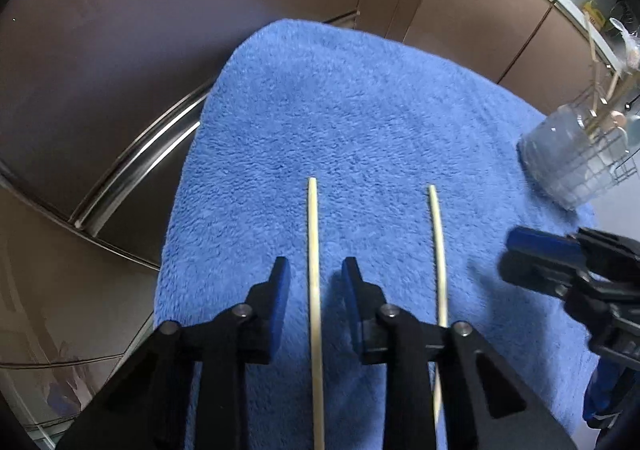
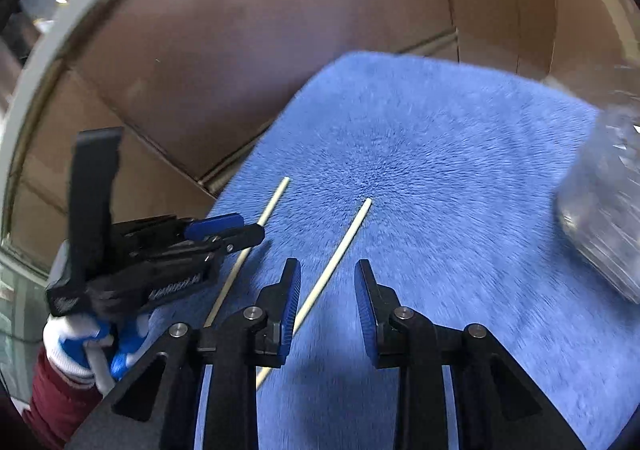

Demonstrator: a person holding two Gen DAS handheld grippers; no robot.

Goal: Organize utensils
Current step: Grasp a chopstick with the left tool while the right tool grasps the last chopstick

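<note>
Left wrist view has the left tool (image 1: 314, 270) spread around one chopstick (image 1: 313, 234) on the blue towel (image 1: 360, 122), not pinching it. Right tool (image 2: 328, 274) is also spread, straddling the other chopstick (image 2: 344, 238) without touching.

Both grippers point steeply down, side by side — left gripper (image 1: 315, 270) and right gripper (image 2: 328, 272) each have jaws partly apart, pads not pressing anything. A gloved hand (image 2: 86, 346) with a dark red sleeve holds the left one.
</note>
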